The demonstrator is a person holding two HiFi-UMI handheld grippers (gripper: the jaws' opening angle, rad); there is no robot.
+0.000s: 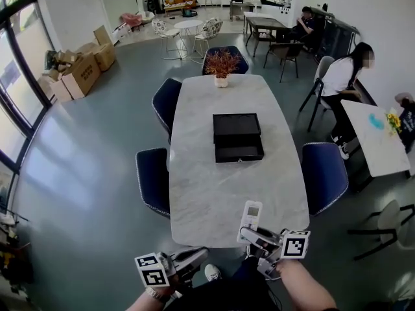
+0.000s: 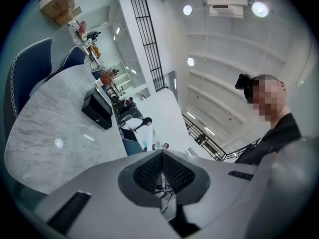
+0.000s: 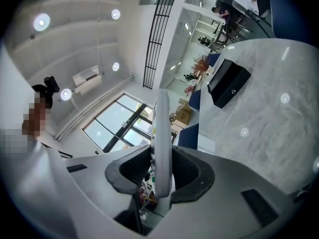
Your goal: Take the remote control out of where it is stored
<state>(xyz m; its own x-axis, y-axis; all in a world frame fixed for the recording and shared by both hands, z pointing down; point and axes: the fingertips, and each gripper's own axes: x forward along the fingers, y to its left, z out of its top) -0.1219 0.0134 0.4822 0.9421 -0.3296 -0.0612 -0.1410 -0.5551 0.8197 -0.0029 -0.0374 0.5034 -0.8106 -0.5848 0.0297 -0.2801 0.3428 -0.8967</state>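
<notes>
With the remote control (image 3: 162,148) clamped in my right tongs (image 3: 162,176) above the surface's (image 1: 214,193) near edge, well apart from the black drawer box (image 1: 237,137), and my left tongs (image 2: 162,171) closed empty, removal looks done; next, I'd lay it down gently.

1. The long white-grey marble-look tabletop (image 1: 214,173) is smooth and glossy, with lamp glints on it.
2. The low black drawer box (image 1: 237,137) looks matt.
3. The slim white plastic remote control (image 1: 250,218), at the table's 6 o'clock, is smooth.
4. The right gripper (image 3: 160,151) has a matt grey plastic shell and dark ribbed pads (image 3: 187,172).
5. The dark blue padded chair (image 1: 324,170) at 3 o'clock looks cloth-covered.
6. The grey floor (image 1: 84,173) is polished and reflective.
</notes>
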